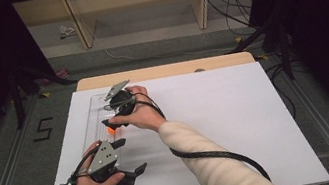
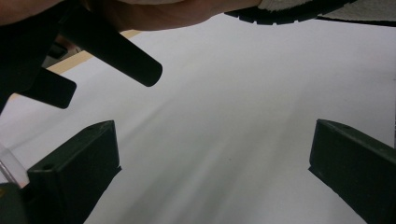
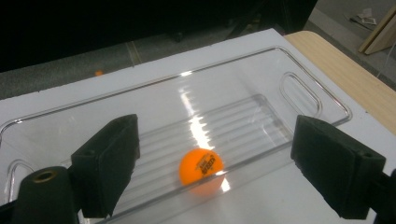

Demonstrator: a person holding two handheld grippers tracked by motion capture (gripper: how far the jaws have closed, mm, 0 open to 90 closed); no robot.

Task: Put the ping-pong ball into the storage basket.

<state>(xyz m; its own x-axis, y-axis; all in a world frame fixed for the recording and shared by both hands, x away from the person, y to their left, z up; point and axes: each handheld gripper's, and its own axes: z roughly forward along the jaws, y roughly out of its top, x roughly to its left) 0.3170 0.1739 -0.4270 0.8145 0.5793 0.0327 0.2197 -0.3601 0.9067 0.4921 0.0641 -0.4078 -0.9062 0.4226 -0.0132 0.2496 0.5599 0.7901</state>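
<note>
An orange ball [image 3: 201, 169] is seen lying on the ribbed floor of a clear plastic tray [image 3: 303, 95], against the tray's near wall. The right gripper [image 3: 212, 168] is held just above it with its jaws spread wide and nothing pressed between them; the ball sits loose between and below the two pads, so it is judged to have been set down in the tray and let go. In the high view the right gripper [image 1: 116, 123] is reached across to the left part of the table, where the tray [image 1: 88, 128] lies lengthwise, and an orange glint marks the ball [image 1: 110, 130] beneath the hand. The left gripper [image 1: 130, 157] is kept low at the tray's near end, its jaws also wide apart and empty, as its own view [image 2: 212, 172] shows with bare white sheet between them; it is probably parked there to steady the tray or to be ready for it. The table is covered with a white sheet [image 1: 238, 120], and a strip of light wood [image 1: 164, 71] is left bare at the far edge. Beyond it a grey floor with loose cables [image 1: 234, 5], pale wooden frames and dark curtains at both sides can be made out.
</note>
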